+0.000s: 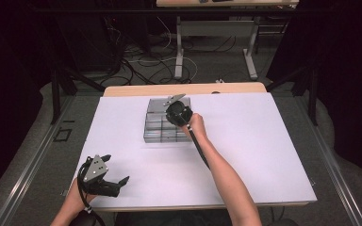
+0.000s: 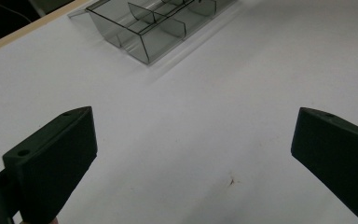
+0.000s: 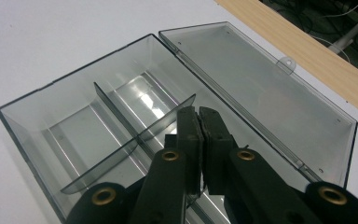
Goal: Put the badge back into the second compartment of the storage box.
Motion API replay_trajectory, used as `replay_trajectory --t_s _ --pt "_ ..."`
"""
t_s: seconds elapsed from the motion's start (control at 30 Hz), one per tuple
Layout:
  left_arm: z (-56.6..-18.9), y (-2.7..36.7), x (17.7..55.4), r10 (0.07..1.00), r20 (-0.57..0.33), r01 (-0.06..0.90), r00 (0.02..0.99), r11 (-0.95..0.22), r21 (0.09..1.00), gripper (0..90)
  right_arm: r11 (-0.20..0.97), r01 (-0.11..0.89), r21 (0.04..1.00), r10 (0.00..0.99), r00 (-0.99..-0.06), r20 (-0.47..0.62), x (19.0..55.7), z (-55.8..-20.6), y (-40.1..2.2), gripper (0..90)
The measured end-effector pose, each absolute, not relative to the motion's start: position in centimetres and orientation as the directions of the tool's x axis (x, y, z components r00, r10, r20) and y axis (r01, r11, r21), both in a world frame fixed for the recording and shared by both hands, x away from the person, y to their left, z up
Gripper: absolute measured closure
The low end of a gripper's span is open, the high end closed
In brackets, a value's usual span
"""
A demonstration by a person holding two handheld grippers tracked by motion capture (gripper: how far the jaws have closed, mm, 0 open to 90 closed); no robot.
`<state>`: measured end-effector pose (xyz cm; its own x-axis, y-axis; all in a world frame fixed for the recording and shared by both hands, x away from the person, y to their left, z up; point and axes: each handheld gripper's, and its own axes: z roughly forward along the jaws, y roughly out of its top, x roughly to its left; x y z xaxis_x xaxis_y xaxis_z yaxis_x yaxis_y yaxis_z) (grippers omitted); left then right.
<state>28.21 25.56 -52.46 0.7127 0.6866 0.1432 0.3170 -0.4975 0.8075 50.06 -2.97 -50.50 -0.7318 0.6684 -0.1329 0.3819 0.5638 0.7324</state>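
Left tool (image 1: 118,180) sits nearest, low at the near-left edge of the white worktop (image 1: 264,141), jaws spread wide with nothing between them, resting well apart from the box. Right tool (image 3: 199,122) has its jaws pressed together, holding nothing, tips over the smoky clear plastic compartment box (image 3: 74,126), right by a thin divider (image 3: 121,109). Box sits mid-worktop toward the far edge, hinged lid (image 3: 261,93) lying open flat beside it.

Right tongs (image 3: 199,122) inside open box (image 1: 156,126), lid (image 3: 261,88) lying behind
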Motion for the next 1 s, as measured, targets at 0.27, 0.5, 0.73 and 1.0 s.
replay_trajectory --t_s 0.27,0.5,0.73,1.0 --pt "-52.5 25.6 28.2 0.686 0.144 0.317 0.713 -0.499 0.807 0.6 0.58 0.392 0.714 0.667 -0.732 -0.14 50.5 -51.0 -3.0 88.2" --pt "-52.5 25.6 28.2 0.685 0.143 0.317 0.714 -0.499 0.807 0.5 0.569 0.422 0.705 0.681 -0.723 -0.117 50.8 -51.6 -3.1 88.1" --pt "-52.5 25.6 28.2 0.685 0.143 0.317 0.715 -0.499 0.807 0.5 0.573 0.429 0.698 0.681 -0.723 -0.114 51.1 -52.1 -3.0 87.9" --pt "-52.5 25.6 28.2 0.684 0.142 0.317 0.715 -0.499 0.806 0.5 0.603 0.428 0.674 0.676 -0.722 -0.146 51.1 -52.5 -2.7 87.9"
